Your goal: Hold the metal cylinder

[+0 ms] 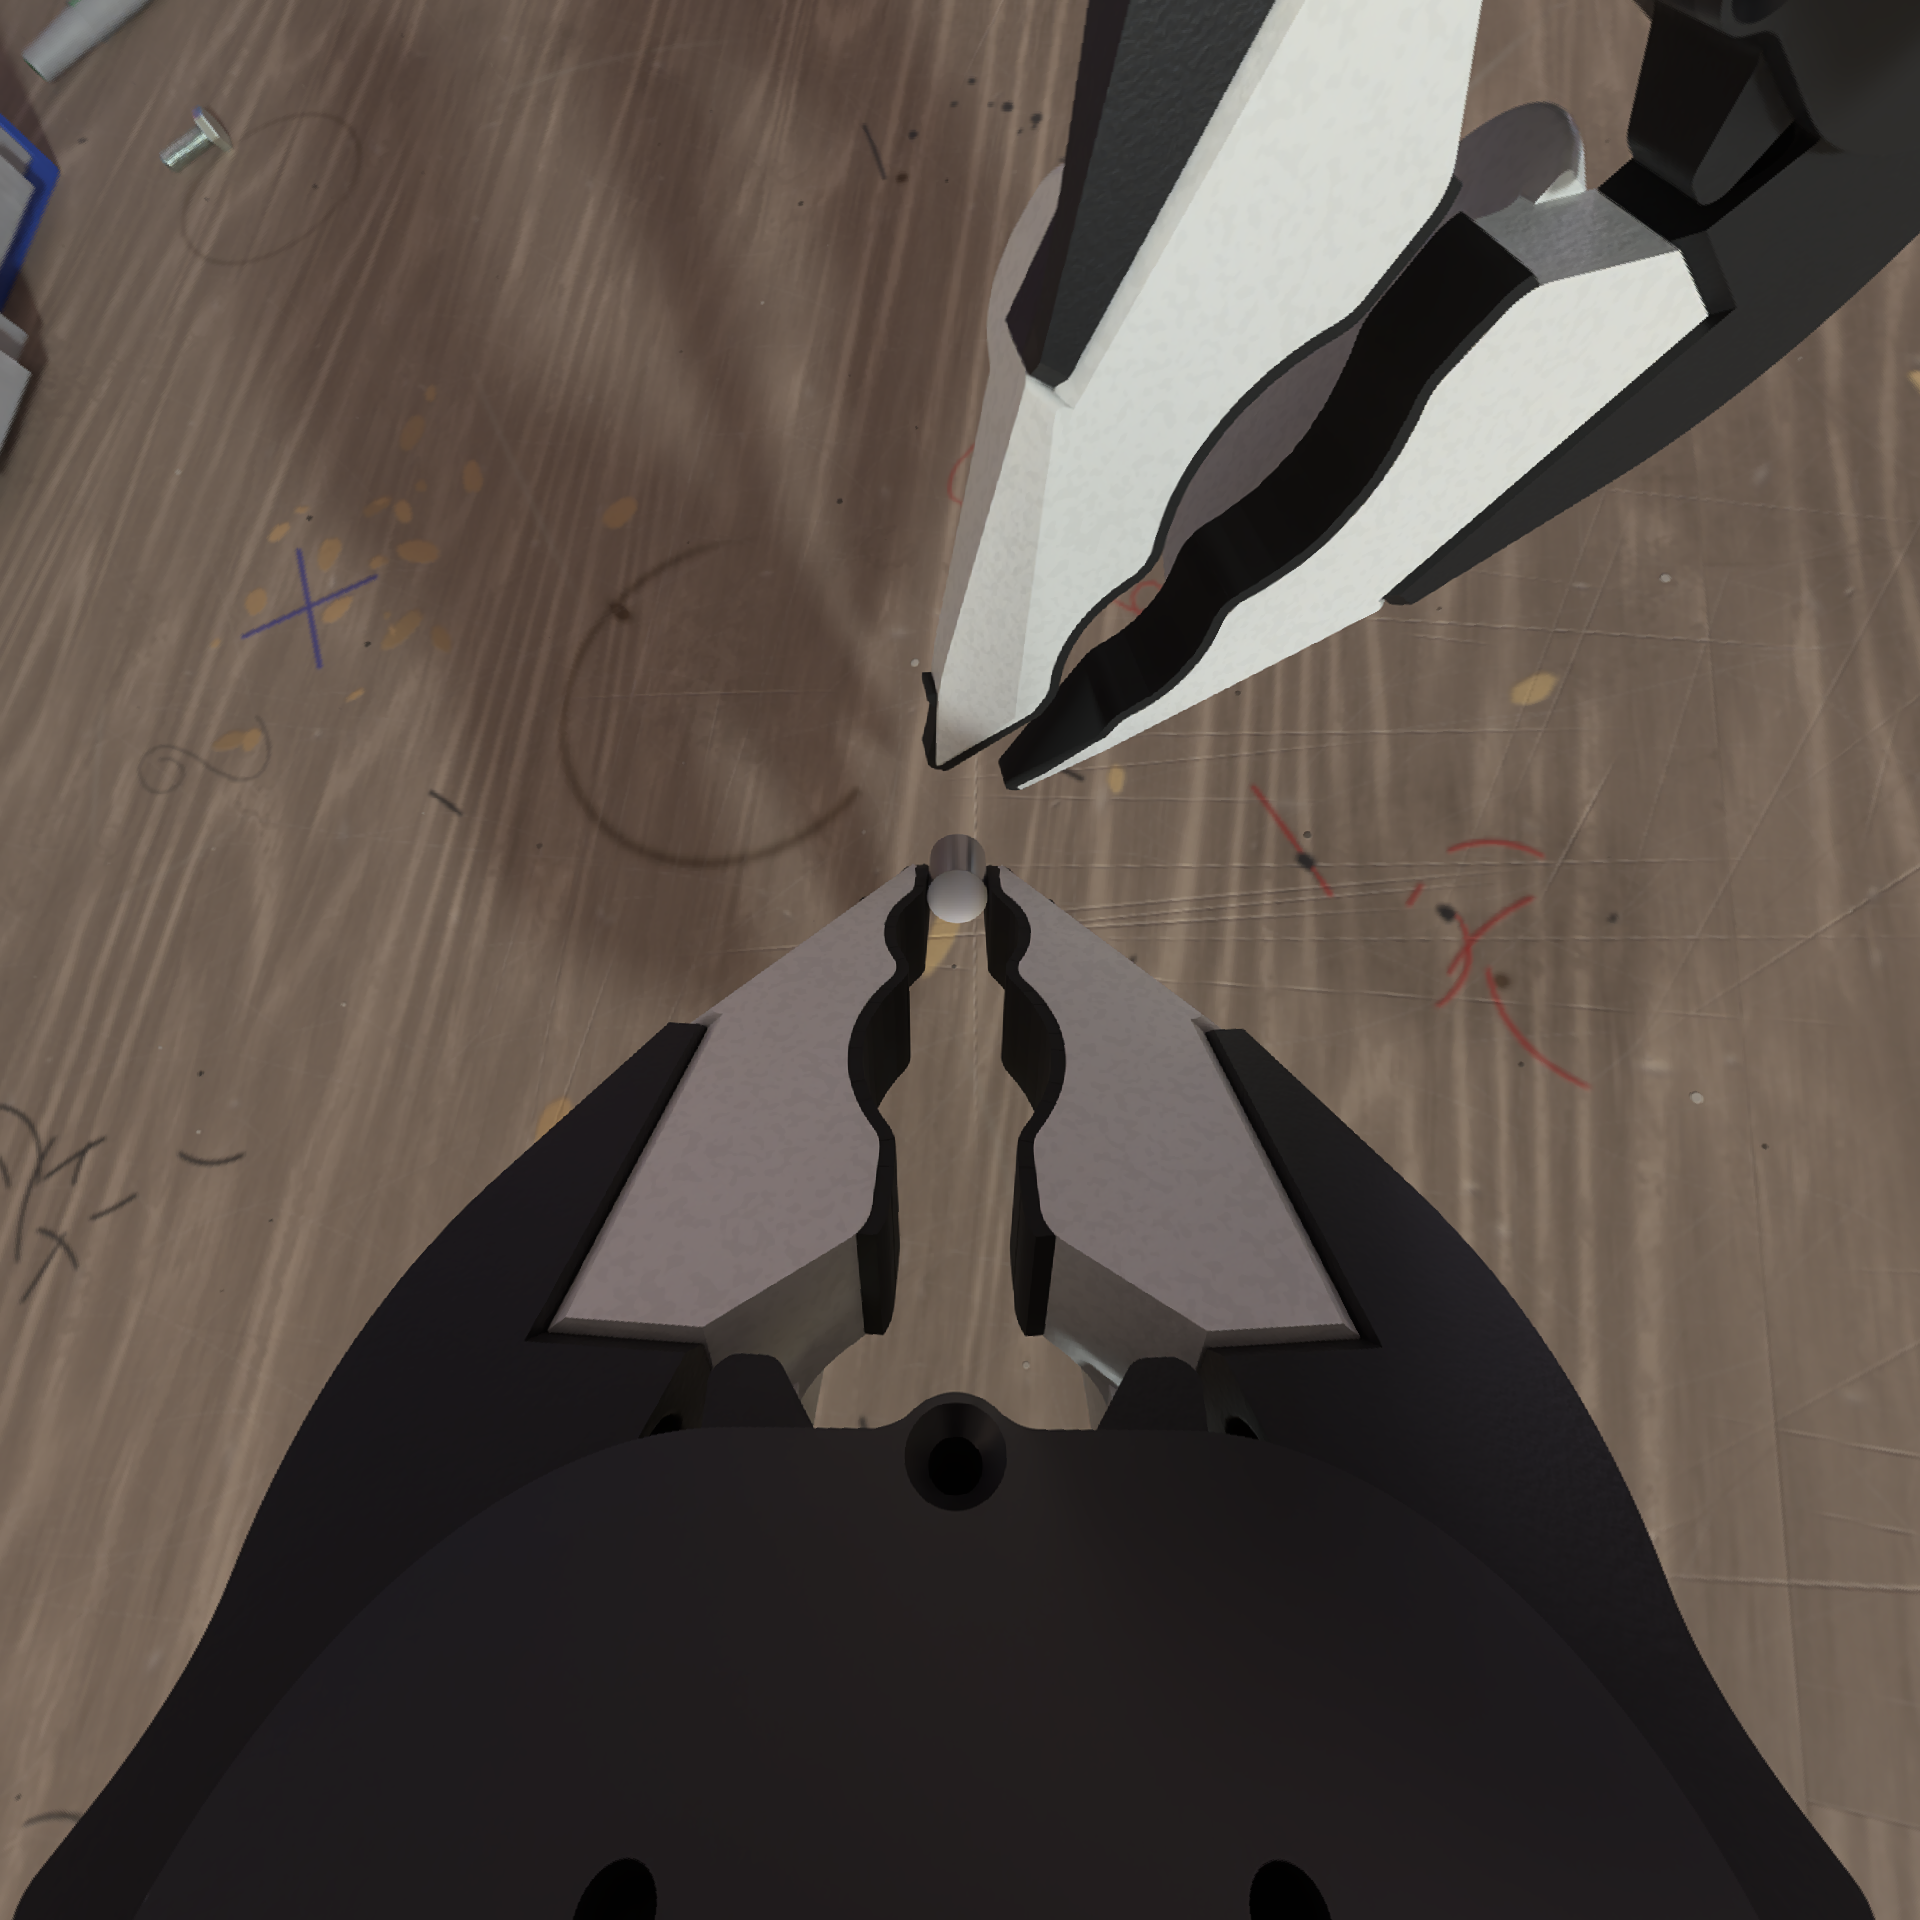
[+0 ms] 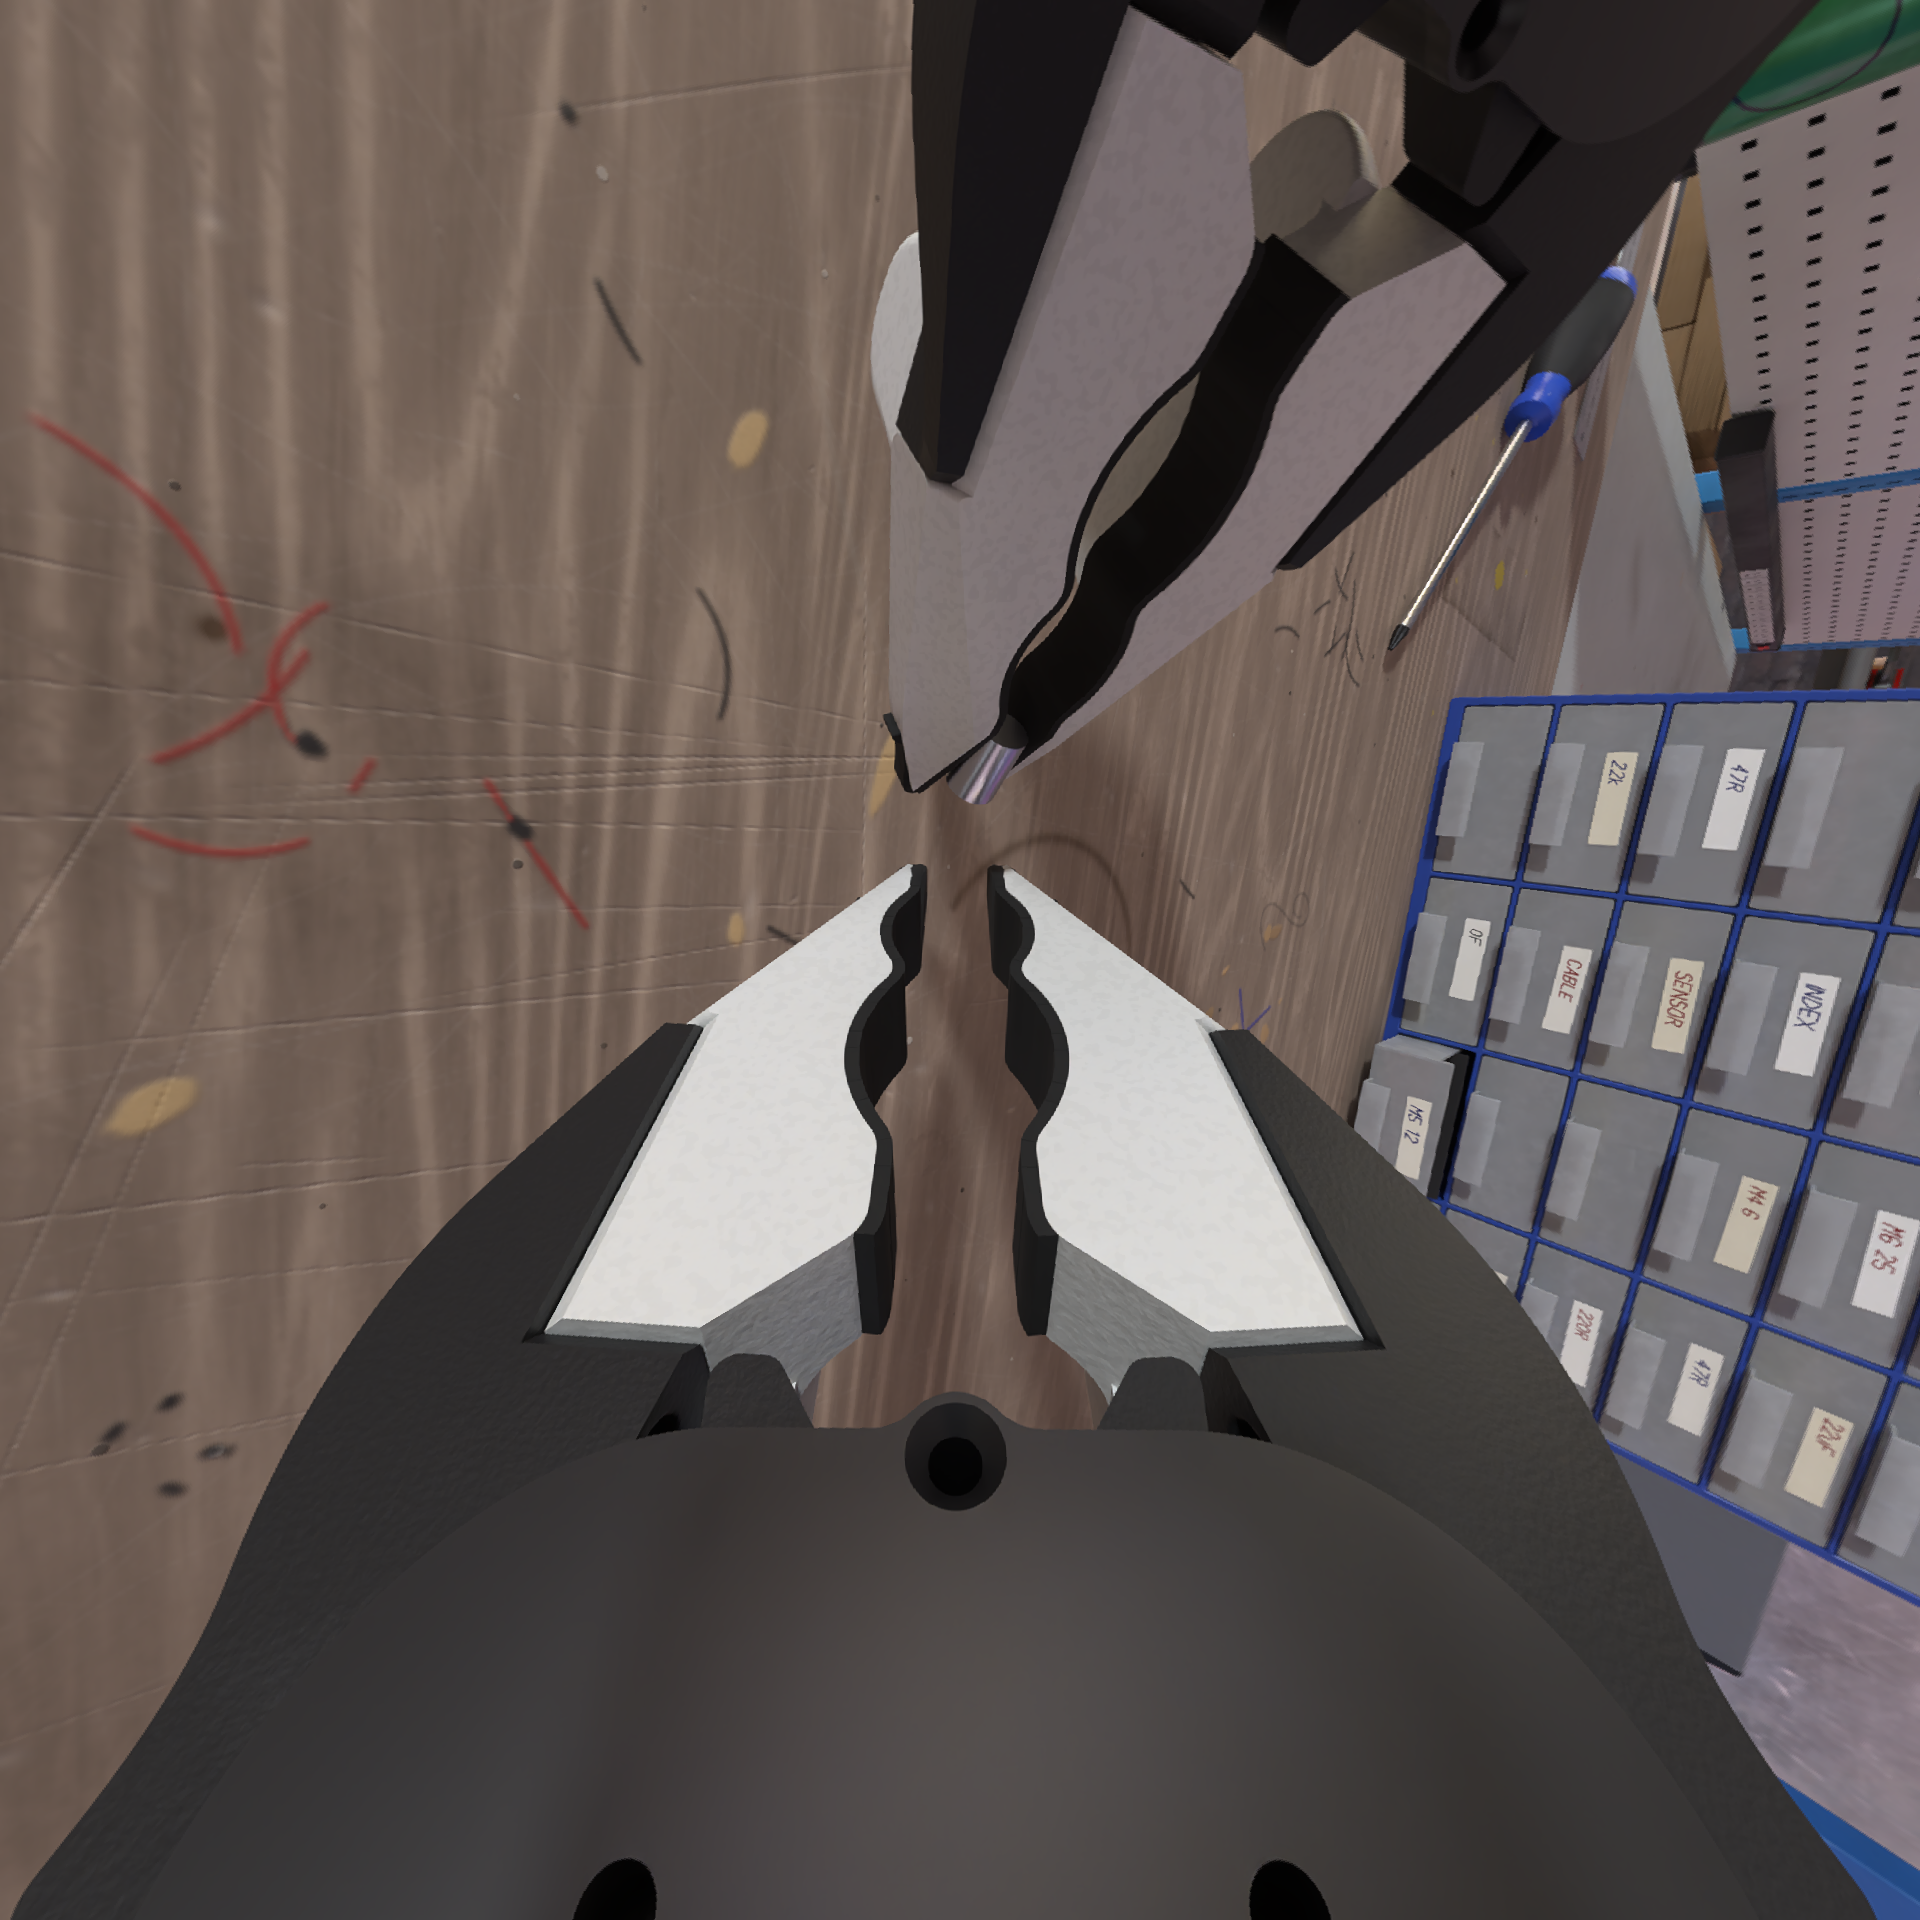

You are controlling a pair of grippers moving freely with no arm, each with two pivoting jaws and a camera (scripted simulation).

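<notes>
So my left gripper [image 1: 956, 883] has the metal cylinder [image 1: 955, 885] pinched right at the very tips of its jaws, up off the wooden bench [image 1: 520, 416]. From the right wrist view the little pin pokes out of those tips [image 2: 987, 771] at about 12 o'clock, just beyond my right gripper [image 2: 954, 878]. The right jaws are spread a little with nothing between them, tips pointed at the cylinder but not touching it. I'd say the grab is basically done and I'm in the holding step. Next it's mostly keeping the squeeze steady, since that tip grip looks skimpy and the pin could slip. Screwdriver [image 2: 1507, 447] at 2 o'clock, blue parts bin rack [image 2: 1662, 1039] at 3.
</notes>
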